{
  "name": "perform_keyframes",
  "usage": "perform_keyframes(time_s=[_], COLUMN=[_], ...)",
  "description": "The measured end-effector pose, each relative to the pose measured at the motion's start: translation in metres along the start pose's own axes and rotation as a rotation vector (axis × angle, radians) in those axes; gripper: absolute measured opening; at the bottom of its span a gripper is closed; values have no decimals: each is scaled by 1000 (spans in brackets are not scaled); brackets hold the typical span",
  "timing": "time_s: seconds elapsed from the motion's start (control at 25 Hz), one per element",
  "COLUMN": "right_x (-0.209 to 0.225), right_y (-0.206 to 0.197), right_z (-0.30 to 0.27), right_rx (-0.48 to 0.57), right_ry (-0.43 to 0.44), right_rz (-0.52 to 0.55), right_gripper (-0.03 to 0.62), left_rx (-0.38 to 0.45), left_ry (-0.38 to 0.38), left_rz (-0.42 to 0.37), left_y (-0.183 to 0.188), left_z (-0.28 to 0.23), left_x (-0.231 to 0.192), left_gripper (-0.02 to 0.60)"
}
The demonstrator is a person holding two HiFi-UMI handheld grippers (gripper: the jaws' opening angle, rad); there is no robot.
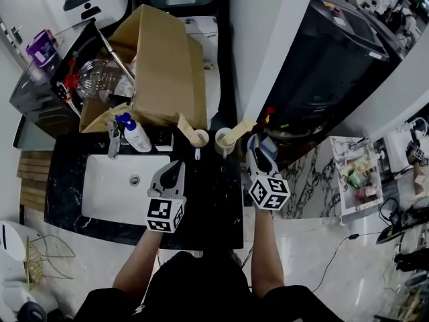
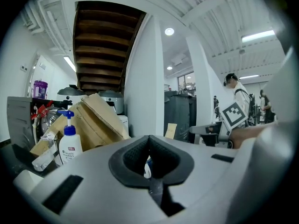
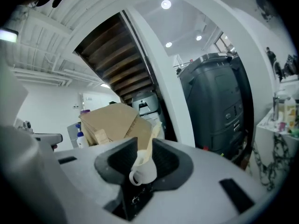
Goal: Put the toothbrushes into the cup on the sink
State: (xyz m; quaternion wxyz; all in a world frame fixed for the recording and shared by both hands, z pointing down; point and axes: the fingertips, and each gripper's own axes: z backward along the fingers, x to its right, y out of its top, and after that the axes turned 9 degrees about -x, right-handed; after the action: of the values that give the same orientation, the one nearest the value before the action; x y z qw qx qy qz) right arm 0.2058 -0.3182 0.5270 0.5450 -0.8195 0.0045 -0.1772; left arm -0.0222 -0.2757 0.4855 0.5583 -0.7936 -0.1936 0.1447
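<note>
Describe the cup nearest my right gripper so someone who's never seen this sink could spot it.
Find the black counter around the white sink basin; two cream cups stand at its back edge. It's the right-hand cup, beside the right gripper, its tan toothbrush box leaning right, while the left cup's leans left.

You get bright gripper views: ceiling spot (image 2: pixel 169 31) at twelve o'clock, strip light (image 2: pixel 258 34) at two. Edges bend, corners go black, nearest foreground blurs.

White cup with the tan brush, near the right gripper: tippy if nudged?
Probably somewhat: the tan toothbrush leans out well above the rim of the white cup, raising its weight. The cup looks glazed, so it may slide on the polished counter first.
</note>
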Motion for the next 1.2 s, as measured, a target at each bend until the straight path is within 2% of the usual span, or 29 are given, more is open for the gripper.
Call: perform_keyframes(time_s=[0.12, 0.36, 0.64, 0.8, 0.96, 1.2], right_x=[-11, -41, -85, -105, -130, -155], right_y=[11, 23, 42, 51, 47, 36], right_z=[24, 62, 106, 131, 152, 188], right_rx=[35, 75, 132, 166, 173, 196], right_ry=[-21, -52, -50, -67, -73, -97], right_rz=[17, 60, 131, 159, 176, 170], right_gripper=[46, 2, 2, 2, 2, 2], left_rx=[19, 72, 132, 168, 195, 211], left_ry=[-18, -55, -77, -120, -144, -165], left_rz=[-7, -11, -23, -40, -22, -49], left_y=[3, 13, 32, 43, 45, 41], left_z=[13, 44, 76, 93, 119, 151], left_x=[-1, -6, -11, -10, -13, -14], left_gripper=[5, 5, 3, 5, 3, 3])
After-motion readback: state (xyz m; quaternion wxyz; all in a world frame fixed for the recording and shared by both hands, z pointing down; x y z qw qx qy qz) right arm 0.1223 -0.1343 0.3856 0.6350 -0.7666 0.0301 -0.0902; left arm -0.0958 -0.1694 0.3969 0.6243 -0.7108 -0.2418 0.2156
